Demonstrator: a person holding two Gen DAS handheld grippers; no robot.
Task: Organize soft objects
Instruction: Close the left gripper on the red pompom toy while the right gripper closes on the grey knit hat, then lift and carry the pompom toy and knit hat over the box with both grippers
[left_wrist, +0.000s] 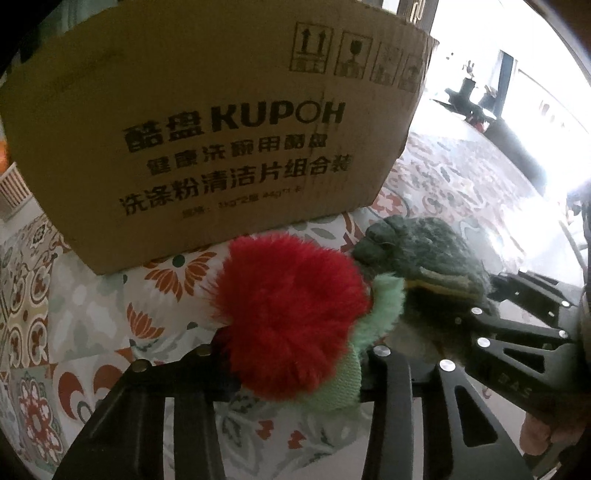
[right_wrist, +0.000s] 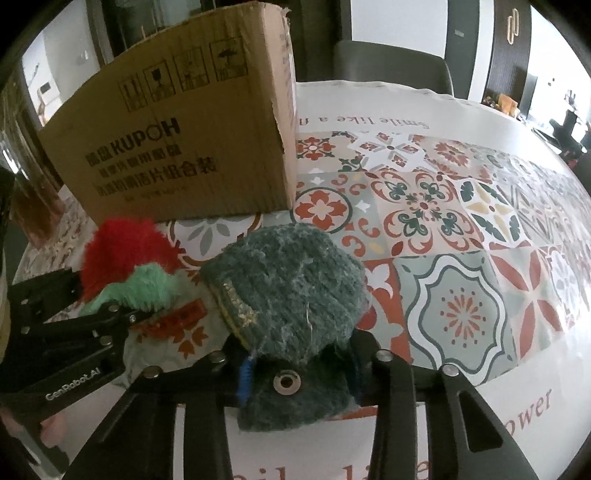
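Soft objects, two in hand. Item 1: fluffy red pom-pom toy with mint-green plush base (left_wrist: 291, 317), clamped between the fingers of the left gripper (left_wrist: 295, 369), held just above the tablecloth, near the front wall of the box. Item 2: dark green knitted wool piece w/ yellow-striped edge and a metal snap (right_wrist: 288, 295), pinched at its lower end by the right gripper (right_wrist: 295, 376); the rest bulges up past the fingertips. Both items sit side by side, approx. touching in left wrist view.

Target (judged): brown corrugated cardboard box printed "KUPOH" (left_wrist: 221, 129), standing directly behind both items. Its open top is not visible in either view, so contents unknown.

Procedure, est.:
1. Lift each item clear of the box rim before moving fwd; wall is tall relative to current gripper height.
2. Move one gripper at a time, since grippers are close and could collide.
3. Keep grip firm on item 2. It's held at one end only, so may sag or catch the rim.
4. Release only once fully over the opening.

Surface: table w/ glossy patterned tile-print cloth (right_wrist: 443, 229), red/green/grey motifs, printed text along edges. A small red label (right_wrist: 173, 317) lies on it under the left gripper.

Room: dark chair (right_wrist: 391, 66) behind table; strong window glare at right in left wrist view.
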